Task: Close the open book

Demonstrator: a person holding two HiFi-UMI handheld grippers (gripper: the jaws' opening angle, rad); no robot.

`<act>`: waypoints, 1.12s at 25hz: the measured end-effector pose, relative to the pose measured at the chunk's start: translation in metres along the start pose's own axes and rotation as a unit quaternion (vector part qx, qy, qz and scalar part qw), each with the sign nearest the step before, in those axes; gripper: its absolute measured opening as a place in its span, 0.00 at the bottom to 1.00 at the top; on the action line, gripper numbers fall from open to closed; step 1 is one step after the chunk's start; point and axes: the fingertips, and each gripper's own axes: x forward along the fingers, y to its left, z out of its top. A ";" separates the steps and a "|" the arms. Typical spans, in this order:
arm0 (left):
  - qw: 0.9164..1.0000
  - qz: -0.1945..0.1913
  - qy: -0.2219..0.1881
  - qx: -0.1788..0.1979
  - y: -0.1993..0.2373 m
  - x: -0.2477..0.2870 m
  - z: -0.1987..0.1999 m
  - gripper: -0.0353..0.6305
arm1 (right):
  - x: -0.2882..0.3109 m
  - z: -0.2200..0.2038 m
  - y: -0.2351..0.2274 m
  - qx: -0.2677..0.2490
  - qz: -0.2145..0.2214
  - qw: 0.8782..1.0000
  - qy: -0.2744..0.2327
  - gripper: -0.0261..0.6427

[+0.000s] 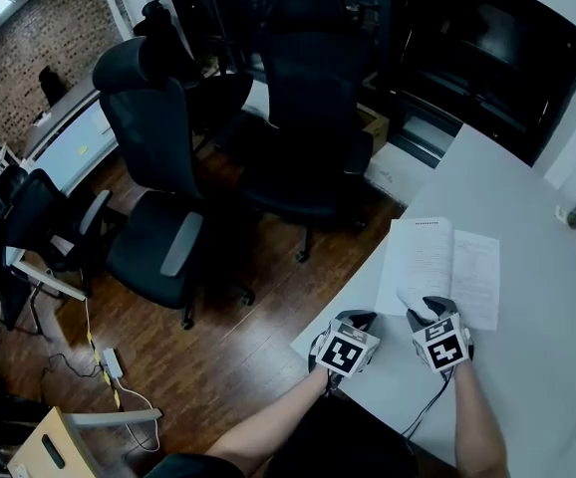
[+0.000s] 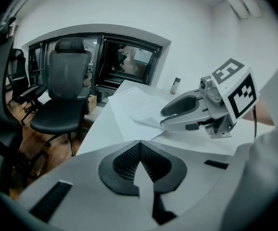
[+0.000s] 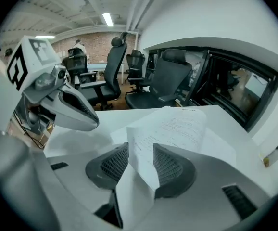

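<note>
Now | left gripper point(image 2: 140, 146): my jaws pressed together, empty | right gripper point(image 3: 140, 165): my jaws apart, lifted page point(image 3: 172, 126) between them | book point(image 1: 437, 267): open on the white table point(image 1: 527, 366) near its edge, just ahead.

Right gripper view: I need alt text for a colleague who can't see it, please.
A lifted page of the open book curls between the open jaws of the right hand-held gripper, above a white table. The left hand-held gripper is at left; black office chairs stand behind.

Dim indoor light, heavy fisheye edge distortion
</note>
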 end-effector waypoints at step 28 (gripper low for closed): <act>1.000 -0.011 0.006 0.012 -0.036 0.025 0.011 0.06 | -0.019 -0.020 -0.016 -0.072 -0.030 0.997 0.007 0.40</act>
